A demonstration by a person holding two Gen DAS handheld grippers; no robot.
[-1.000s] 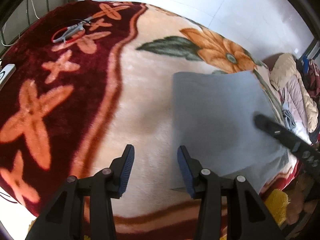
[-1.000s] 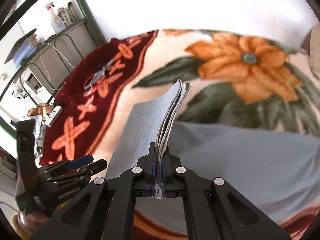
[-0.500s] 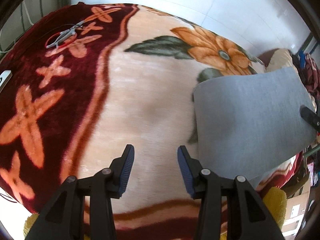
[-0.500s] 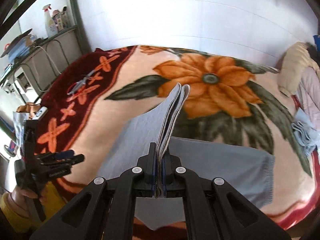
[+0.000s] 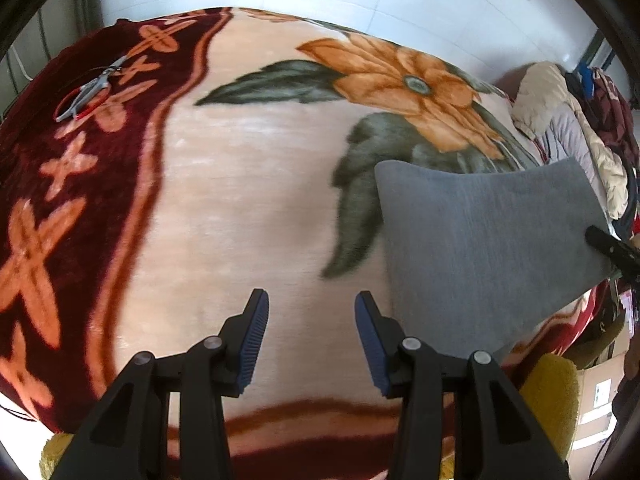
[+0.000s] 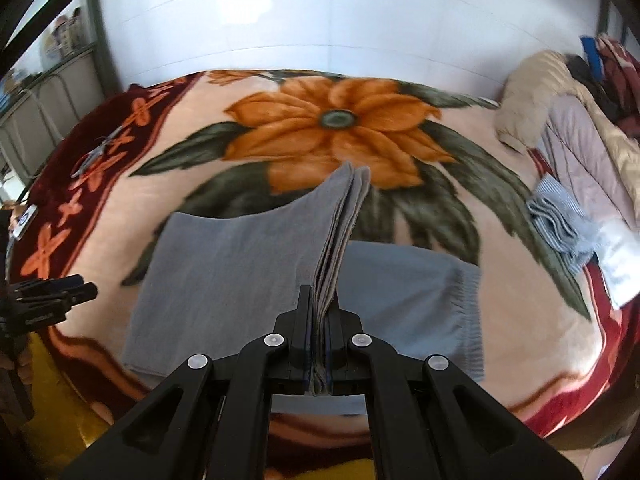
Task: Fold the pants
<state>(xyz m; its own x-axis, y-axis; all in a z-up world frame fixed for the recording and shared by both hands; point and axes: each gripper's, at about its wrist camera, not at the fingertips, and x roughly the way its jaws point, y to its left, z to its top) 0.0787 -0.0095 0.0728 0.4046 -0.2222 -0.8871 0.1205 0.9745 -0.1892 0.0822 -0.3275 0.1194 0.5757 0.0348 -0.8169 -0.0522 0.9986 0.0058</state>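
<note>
The folded grey pants [image 6: 240,268] hang lifted over the flowered blanket, several layers pinched at one edge by my right gripper [image 6: 318,312], which is shut on them. A frayed hem [image 6: 470,312] shows at the lower right. In the left wrist view the pants [image 5: 488,248] are a grey sheet at the right, with the tip of the right gripper [image 5: 608,246] at their far edge. My left gripper [image 5: 310,336] is open and empty above bare blanket, left of the pants. It also shows at the left edge of the right wrist view [image 6: 52,296].
The blanket [image 5: 224,208] covers a bed. Red-handled scissors [image 5: 86,92] lie on its dark red border at far left. A pile of jackets and clothes [image 6: 580,120] and a folded striped cloth [image 6: 560,220] lie at the right end. A cardboard box [image 5: 600,392] stands on the floor.
My right gripper has lifted the pants up and carried them rightward, away from my left gripper. The left gripper stays open over the blanket.
</note>
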